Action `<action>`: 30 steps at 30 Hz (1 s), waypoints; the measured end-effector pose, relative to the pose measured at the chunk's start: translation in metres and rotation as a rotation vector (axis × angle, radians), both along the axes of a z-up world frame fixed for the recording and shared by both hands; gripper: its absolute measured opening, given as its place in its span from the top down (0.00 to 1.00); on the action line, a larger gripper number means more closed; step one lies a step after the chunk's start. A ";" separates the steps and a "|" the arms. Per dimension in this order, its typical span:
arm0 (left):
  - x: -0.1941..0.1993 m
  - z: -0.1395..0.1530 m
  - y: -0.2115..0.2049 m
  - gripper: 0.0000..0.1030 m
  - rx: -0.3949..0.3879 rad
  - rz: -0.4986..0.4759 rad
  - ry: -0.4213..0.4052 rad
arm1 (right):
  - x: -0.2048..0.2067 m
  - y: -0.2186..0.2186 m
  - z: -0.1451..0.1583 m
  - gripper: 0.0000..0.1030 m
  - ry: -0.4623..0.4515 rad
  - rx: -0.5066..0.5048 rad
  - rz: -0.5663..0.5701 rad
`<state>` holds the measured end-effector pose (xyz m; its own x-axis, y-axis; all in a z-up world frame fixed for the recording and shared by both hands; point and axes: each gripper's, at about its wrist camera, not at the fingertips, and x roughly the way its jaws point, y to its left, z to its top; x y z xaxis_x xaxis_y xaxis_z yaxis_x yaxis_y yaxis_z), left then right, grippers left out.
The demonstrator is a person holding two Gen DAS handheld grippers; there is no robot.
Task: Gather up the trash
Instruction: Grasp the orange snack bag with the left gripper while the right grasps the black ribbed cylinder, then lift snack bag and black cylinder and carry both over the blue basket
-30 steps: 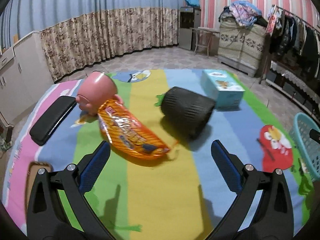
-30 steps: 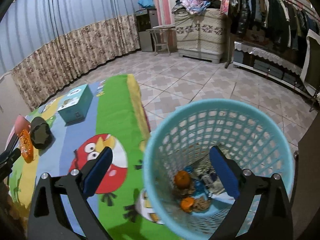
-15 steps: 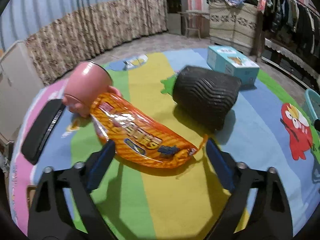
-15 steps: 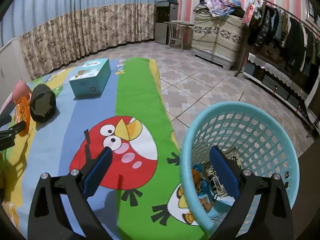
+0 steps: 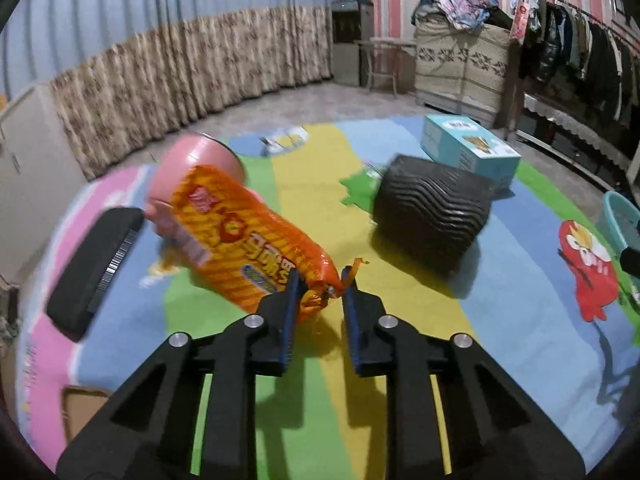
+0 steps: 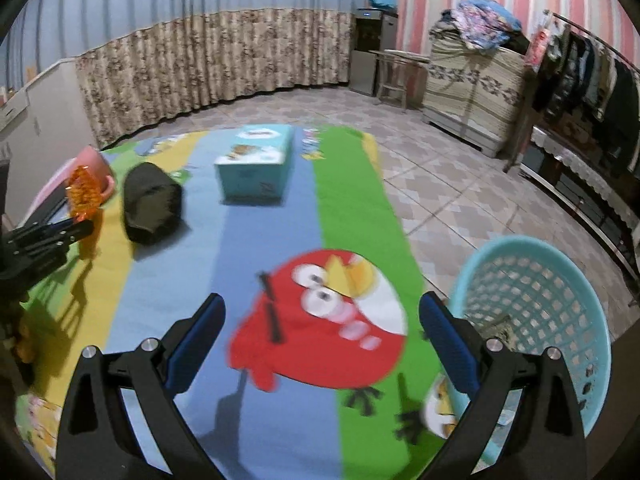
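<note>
Pinching the crimped end of the orange foil snack packet point(image 5: 244, 240), the left claw point(image 5: 319, 292) has its two blue-padded fingers point(image 5: 289, 308) drawn close together on the wrapper. The packet rises at a slant from the claw, up and to the left, its far end in front of the pink plastic pot point(image 5: 200, 168) lying on its side. Whether the packet's far end touches the pot or the mat cannot be told from the left wrist view. The right wrist view shows the same packet point(image 6: 83, 193) standing up from the left claw point(image 6: 80, 230) at the left edge of the frame, with the pink pot point(image 6: 94, 168) just behind it.

The right claw point(image 6: 322, 334) is spread wide and holds nothing; its blue-padded fingers point(image 6: 196, 338) frame the red cartoon bird point(image 6: 320, 320) printed on the mat. Just beside its right finger stands the light blue perforated plastic basket point(image 6: 560, 308), upright at the mat's edge, with scraps visible through its mesh.

All items rest on a striped multicoloured play mat point(image 5: 304, 184) laid on a tiled floor point(image 6: 460, 200). A black ribbed cylindrical bin point(image 5: 432, 220) lies on its side to the right of the packet, apart from it. A light blue cardboard box point(image 5: 468, 152) sits just behind that bin. A flat black rectangular case point(image 5: 94, 268) lies to the left of the pot, near the mat's pink stripe. A patterned brown curtain point(image 5: 192, 80) hangs along the far wall.
</note>
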<state>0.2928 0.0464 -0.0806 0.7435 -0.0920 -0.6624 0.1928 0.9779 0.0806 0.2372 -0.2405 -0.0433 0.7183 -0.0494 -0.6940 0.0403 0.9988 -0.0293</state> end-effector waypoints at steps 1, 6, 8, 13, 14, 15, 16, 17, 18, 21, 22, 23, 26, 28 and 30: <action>0.000 0.002 0.004 0.82 0.004 0.011 -0.008 | 0.003 0.008 0.002 0.07 -0.002 0.001 0.011; 0.007 0.012 0.039 0.82 -0.040 0.096 -0.007 | 0.030 0.058 0.007 0.07 -0.002 0.033 0.085; 0.011 0.012 0.052 0.82 -0.038 0.130 -0.007 | 0.039 0.073 0.006 0.07 0.001 0.033 0.099; 0.017 0.012 0.065 0.82 -0.063 0.174 0.004 | 0.072 0.112 0.000 0.05 0.020 0.047 0.135; 0.017 0.013 0.063 0.82 -0.055 0.176 -0.003 | 0.077 0.118 -0.001 0.05 0.024 0.048 0.139; 0.017 0.013 0.064 0.82 -0.055 0.176 -0.006 | 0.085 0.125 -0.003 0.05 0.031 0.050 0.146; 0.016 0.014 0.064 0.82 -0.060 0.174 -0.008 | 0.090 0.129 -0.006 0.05 0.038 0.050 0.151; 0.015 0.014 0.065 0.82 -0.069 0.173 -0.011 | 0.097 0.133 -0.009 0.05 0.047 0.050 0.158; 0.015 0.015 0.067 0.82 -0.078 0.174 -0.015 | 0.102 0.136 -0.011 0.05 0.056 0.046 0.161; 0.016 0.014 0.070 0.82 -0.102 0.175 -0.008 | 0.119 0.145 -0.021 0.05 0.094 0.028 0.171; 0.016 0.013 0.072 0.82 -0.105 0.176 -0.006 | 0.123 0.148 -0.024 0.05 0.106 0.021 0.179; 0.015 0.012 0.073 0.82 -0.107 0.179 -0.005 | 0.125 0.149 -0.025 0.05 0.109 0.011 0.182; 0.017 0.012 0.080 0.82 -0.129 0.190 0.003 | 0.123 0.151 -0.024 0.15 0.085 -0.018 0.202; 0.018 0.010 0.084 0.82 -0.143 0.203 0.012 | 0.121 0.151 -0.023 0.19 0.084 -0.031 0.209; 0.020 0.007 0.088 0.82 -0.153 0.215 0.022 | 0.114 0.149 -0.021 0.19 0.077 -0.031 0.197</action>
<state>0.3126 0.1342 -0.0731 0.7423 -0.0340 -0.6692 -0.0204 0.9971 -0.0732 0.3513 -0.0917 -0.0643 0.6610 0.0648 -0.7476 -0.1594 0.9856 -0.0556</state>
